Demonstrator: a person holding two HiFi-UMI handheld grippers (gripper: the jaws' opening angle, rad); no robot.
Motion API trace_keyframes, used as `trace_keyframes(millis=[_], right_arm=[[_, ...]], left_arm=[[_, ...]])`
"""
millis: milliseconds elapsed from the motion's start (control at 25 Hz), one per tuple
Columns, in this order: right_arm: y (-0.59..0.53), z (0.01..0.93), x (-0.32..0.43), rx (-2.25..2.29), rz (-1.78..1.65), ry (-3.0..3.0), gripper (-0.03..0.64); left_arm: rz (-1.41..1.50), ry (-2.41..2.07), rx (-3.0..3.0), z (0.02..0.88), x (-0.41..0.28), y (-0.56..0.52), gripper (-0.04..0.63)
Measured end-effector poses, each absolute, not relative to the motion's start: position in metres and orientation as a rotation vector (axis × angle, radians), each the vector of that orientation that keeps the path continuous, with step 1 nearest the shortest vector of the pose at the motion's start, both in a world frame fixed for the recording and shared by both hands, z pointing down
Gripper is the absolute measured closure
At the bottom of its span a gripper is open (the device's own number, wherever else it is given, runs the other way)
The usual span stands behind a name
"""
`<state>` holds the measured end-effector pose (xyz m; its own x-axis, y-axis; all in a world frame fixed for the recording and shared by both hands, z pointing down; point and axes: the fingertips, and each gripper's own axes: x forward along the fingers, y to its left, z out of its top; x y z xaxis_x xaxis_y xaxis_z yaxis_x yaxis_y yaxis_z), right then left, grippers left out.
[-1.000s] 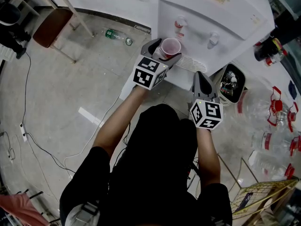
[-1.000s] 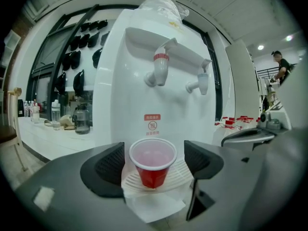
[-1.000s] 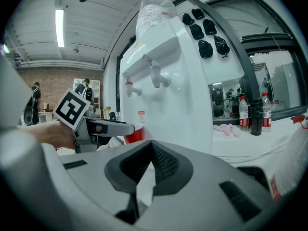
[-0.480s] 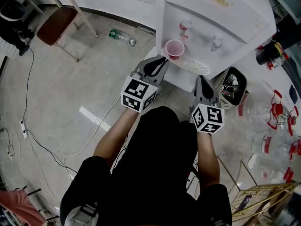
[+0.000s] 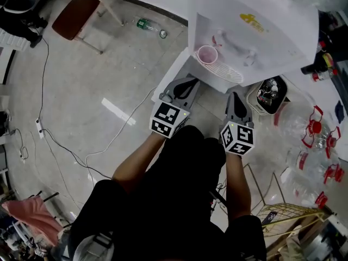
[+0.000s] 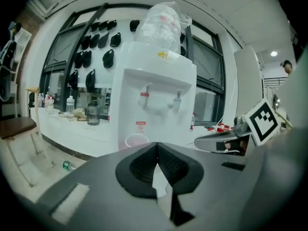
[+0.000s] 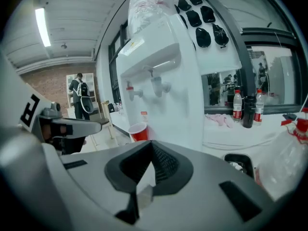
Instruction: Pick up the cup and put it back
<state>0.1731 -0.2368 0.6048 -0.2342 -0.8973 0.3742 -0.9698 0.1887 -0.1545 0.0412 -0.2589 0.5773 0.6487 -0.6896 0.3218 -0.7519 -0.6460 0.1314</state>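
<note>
The red cup [image 5: 207,54] stands upright on the white drip tray [image 5: 227,73] of the water dispenser [image 5: 255,34], under the red tap. My left gripper [image 5: 186,82] sits back from it, short of the tray. Its jaws have just been closing and now meet with nothing between them. In the left gripper view the cup [image 6: 137,140] shows just over the left gripper [image 6: 156,147]. My right gripper [image 5: 235,96] is shut and empty beside the dispenser's base. In the right gripper view the cup [image 7: 139,132] stands left of the right gripper [image 7: 150,144].
A plastic bottle [image 5: 150,26] lies on the floor left of the dispenser, with a chair [image 5: 76,15] beyond it. A dark bin [image 5: 266,94] stands right of the base, near several clear bottles [image 5: 315,132]. Cables [image 5: 70,151] cross the floor.
The left gripper has let go of the cup, drawn back toward the person and shut. The cup stays on the drip tray. The right gripper has hardly shifted.
</note>
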Motion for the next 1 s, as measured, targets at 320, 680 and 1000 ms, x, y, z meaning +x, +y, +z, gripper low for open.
trace_keyframes(millis=[320,680,1000], right_arm=[[-0.167,0.487,0.15,1.667,0.679,-2.206,0.623],[-0.064,0.327,0.131,1.606,0.732,-2.217,0.623],[0.001,0.217,0.135,1.648,0.705,-2.232,0.623]], left_arm=[[0.378,-1.184,2.52,0.446,0.039,-0.191,0.589],[0.399,-1.233,2.455,0.279,0.019,-0.082,0.589],[0.324,-1.327,2.452,0.164,0.004,0.002,0.589]])
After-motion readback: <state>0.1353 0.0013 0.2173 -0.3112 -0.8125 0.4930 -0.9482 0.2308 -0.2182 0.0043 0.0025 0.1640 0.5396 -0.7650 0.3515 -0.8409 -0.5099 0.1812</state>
